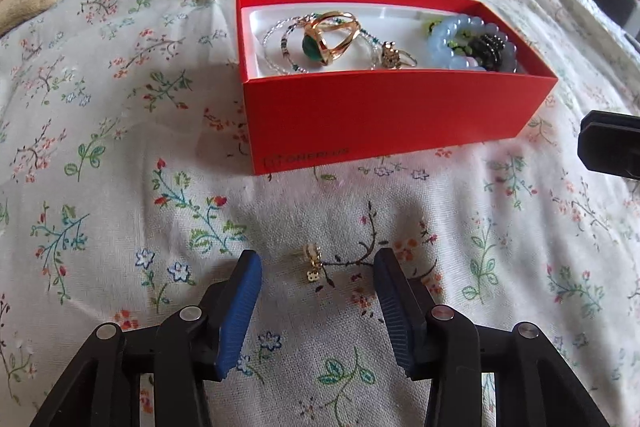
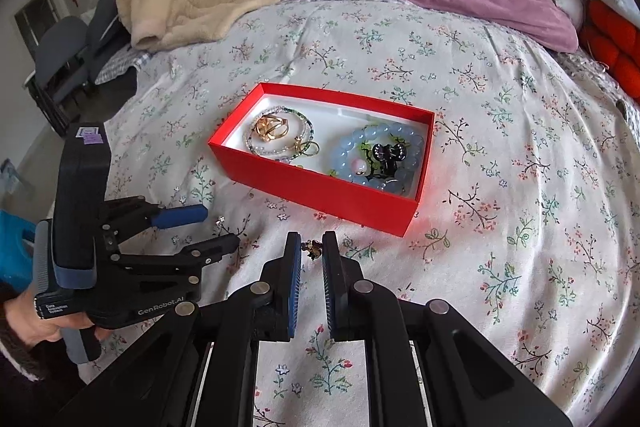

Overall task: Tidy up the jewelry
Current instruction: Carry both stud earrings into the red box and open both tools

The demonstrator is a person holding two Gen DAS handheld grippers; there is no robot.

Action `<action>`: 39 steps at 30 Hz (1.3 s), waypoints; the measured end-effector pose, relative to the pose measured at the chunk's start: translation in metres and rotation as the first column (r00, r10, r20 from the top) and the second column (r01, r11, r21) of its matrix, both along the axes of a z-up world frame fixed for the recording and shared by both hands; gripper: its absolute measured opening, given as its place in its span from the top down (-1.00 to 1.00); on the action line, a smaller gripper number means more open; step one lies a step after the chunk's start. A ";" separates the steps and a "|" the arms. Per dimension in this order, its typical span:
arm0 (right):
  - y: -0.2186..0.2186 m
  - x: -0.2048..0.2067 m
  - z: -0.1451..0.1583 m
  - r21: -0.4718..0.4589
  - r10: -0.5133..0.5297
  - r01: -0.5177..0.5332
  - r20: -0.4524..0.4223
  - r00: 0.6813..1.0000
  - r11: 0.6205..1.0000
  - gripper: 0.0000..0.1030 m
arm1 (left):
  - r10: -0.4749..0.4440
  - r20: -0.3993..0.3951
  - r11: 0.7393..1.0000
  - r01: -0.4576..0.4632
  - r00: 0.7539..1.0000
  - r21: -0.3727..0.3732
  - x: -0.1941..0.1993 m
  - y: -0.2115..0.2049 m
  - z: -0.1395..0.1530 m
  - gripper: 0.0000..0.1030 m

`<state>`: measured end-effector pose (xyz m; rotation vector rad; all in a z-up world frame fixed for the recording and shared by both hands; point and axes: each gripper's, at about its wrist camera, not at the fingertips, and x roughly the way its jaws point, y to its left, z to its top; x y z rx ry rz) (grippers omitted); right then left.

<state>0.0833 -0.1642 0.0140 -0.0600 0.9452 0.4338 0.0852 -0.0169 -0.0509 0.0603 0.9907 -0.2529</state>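
Left gripper fingers spread wide around small gold earring lying lengthwise toward camera, right gripper pinching dark charm, red box beyond

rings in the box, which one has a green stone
The big gold ring at the left end of the red box, lying on the thin beaded strands. The smaller gold ring beside it, nearer the blue bead bracelet, shows no green stone.

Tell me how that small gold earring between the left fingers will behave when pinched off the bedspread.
The gold earring looks tiny and light, so it may slip from the left hand-held gripper. Its dangling charm probably swings. The soft bedspread may give underneath, letting it sink.
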 end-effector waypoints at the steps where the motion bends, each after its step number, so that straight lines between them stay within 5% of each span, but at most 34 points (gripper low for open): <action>1: 0.000 0.000 -0.001 -0.002 0.003 -0.003 -0.001 1.000 1.000 0.78 | 0.000 0.004 1.000 0.000 1.000 0.000 0.000 0.000 -0.001 0.04; 5: 0.001 0.001 -0.003 -0.007 0.011 -0.011 -0.005 1.000 1.000 0.78 | 0.006 0.013 1.000 -0.006 1.000 -0.008 -0.001 0.001 -0.003 0.06; 9: -0.001 0.001 -0.003 -0.010 0.012 -0.012 -0.006 1.000 1.000 0.78 | 0.003 0.026 1.000 -0.003 1.000 0.000 -0.003 -0.003 -0.004 0.32; 19: -0.007 -0.001 0.001 -0.004 0.002 -0.002 0.000 1.000 1.000 0.78 | 0.027 0.032 1.000 -0.027 0.999 -0.001 -0.005 -0.004 -0.004 0.62; 24: -0.007 -0.003 0.001 -0.004 0.002 -0.002 0.001 1.000 1.000 0.78 | 0.042 0.023 0.999 -0.042 0.999 0.000 -0.005 -0.001 -0.003 0.96; 39: -0.015 -0.005 0.017 0.030 -0.019 0.019 0.025 1.000 0.999 0.78 | 0.069 0.012 0.994 -0.068 0.998 -0.084 -0.005 0.009 0.035 0.99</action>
